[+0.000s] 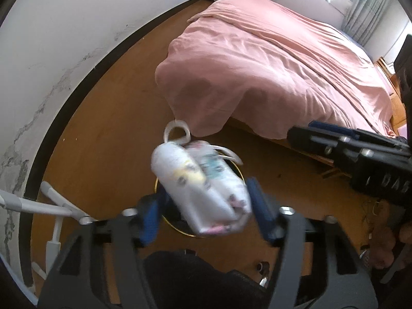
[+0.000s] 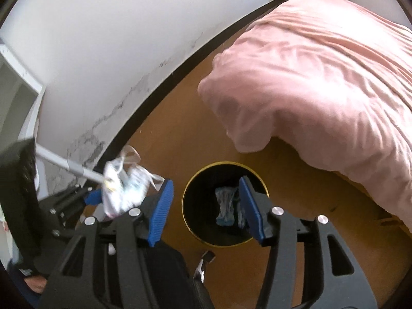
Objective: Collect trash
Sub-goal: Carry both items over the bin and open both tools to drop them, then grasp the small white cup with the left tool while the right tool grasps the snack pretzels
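Observation:
A white plastic bag of trash (image 1: 203, 185) sits between the blue pads of my left gripper (image 1: 206, 208), above a black bin with a gold rim (image 1: 164, 221) on the wood floor. The bag is blurred; the pads stand wide and a gap shows on the left side, so whether they hold it is unclear. The bag also shows in the right wrist view (image 2: 123, 188), left of the bin (image 2: 190, 198). My right gripper (image 2: 206, 206) is open and empty, right over the bin's mouth. Crumpled trash (image 2: 226, 206) lies inside the bin.
A bed with a pink cover (image 1: 270, 64) stands behind and to the right of the bin. A white wall with a dark skirting board (image 1: 85, 77) runs along the left. A white metal stand (image 1: 51, 206) is near the wall.

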`<state>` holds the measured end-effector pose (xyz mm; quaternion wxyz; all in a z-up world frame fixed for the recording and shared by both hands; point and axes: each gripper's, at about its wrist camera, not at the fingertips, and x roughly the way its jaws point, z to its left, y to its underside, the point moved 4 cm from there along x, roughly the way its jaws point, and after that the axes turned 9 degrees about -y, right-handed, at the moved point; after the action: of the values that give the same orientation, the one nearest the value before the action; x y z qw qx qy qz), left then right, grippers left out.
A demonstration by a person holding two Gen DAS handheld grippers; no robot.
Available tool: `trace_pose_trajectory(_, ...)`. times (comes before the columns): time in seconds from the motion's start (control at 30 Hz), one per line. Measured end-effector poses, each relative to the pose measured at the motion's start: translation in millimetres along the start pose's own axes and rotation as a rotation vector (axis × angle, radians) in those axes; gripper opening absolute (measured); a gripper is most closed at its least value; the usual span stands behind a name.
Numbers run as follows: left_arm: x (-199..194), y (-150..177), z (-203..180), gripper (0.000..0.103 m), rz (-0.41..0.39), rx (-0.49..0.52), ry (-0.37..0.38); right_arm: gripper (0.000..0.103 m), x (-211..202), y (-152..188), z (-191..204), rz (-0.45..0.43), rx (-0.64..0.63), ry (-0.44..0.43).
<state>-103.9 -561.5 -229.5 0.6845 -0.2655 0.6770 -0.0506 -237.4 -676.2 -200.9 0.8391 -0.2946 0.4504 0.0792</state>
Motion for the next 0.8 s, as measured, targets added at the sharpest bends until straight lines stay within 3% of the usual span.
trace_pose_trajectory(0.2,-12.3,-1.0,-2.2,0.064,-0.013,0.003,-0.003,0.053,-4.0,-3.2,-2.9,-0.016,0.012,0.004)
trace_pose_trajectory(0.33,-28.4,-3.2,-0.1,0.072,-0.048,-0.003,-0.007,0.053,-8.6,-5.2,3.1,-0.036,-0.004,0.011)
trace_pose_trajectory(0.53,-53.5,-7.7,0.8,0.076,-0.084,-0.009,-0.018,0.053,-22.2,-11.4,20.8,-0.094,-0.025,0.006)
trace_pose_trajectory(0.67,-90.4,-1.8,16.1,0.084,-0.113,-0.018,-0.041,0.06,-25.8,-13.2,44.6,-0.1,-0.092,0.001)
trace_pose_trajectory(0.8,-151.2,18.6,55.0,0.09,-0.181,-0.068,-0.123,0.06,-28.2,-13.9,87.0,-0.096,-0.178,-0.037)
